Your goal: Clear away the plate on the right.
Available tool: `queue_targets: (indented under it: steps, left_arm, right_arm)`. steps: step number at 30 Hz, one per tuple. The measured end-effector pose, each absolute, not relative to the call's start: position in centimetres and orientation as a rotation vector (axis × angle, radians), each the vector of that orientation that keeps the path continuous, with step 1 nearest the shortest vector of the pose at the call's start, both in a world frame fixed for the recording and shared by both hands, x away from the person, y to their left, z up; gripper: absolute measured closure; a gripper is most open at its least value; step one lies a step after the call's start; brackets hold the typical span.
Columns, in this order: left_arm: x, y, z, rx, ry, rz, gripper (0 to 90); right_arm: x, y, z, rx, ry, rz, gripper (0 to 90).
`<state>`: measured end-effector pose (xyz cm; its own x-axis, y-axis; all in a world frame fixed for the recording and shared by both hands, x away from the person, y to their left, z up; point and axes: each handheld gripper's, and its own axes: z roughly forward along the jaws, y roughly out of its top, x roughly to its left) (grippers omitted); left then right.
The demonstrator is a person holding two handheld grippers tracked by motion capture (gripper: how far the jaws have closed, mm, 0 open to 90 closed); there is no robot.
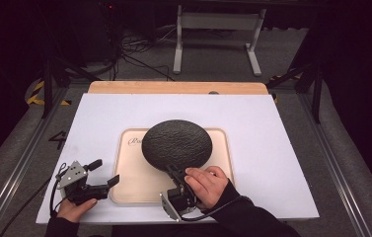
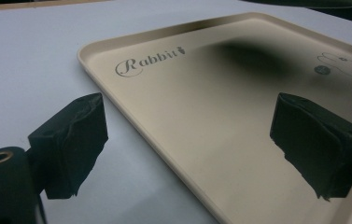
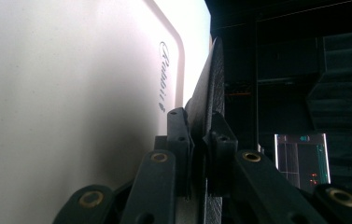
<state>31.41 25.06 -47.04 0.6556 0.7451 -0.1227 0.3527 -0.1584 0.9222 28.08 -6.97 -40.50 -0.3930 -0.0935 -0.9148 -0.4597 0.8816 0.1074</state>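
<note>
high view: right gripper fingers pinch the round black textured plate at its 6 o'clock rim, holding it above the beige rectangular plastic tray. left gripper fingers are spread, empty, at the tray's 9 o'clock edge. next likely: lower or carry the plate, keeping it level.

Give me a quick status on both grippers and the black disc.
Right gripper shut on black disc, held above beige tray. Left gripper open, empty, at tray's left edge. Nothing in the way.
</note>
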Motion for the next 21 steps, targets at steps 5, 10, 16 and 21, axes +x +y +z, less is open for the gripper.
queue_targets:
  steps: [5, 10, 16, 21]
  left_arm:
    - [31.4, 25.0, -47.0, 1.761, 0.887, 0.44, 11.9]
    - [31.4, 25.1, -47.0, 1.762, 0.883, 0.442, 11.9]
    - [31.4, 25.1, -47.0, 1.762, 0.882, 0.443, 11.8]
    - [31.4, 25.0, -47.0, 1.762, 0.882, 0.442, 11.9]
  right_arm:
    - [28.3, -6.7, -40.9, -0.408, 1.968, 0.41, 83.5]
    - [28.7, -6.4, -41.7, -0.412, 2.001, 0.402, 83.5]
    - [29.2, -6.3, -42.5, -0.415, 2.029, 0.396, 83.5]
    - [29.4, -6.2, -43.1, -0.426, 2.037, 0.385, 83.6]
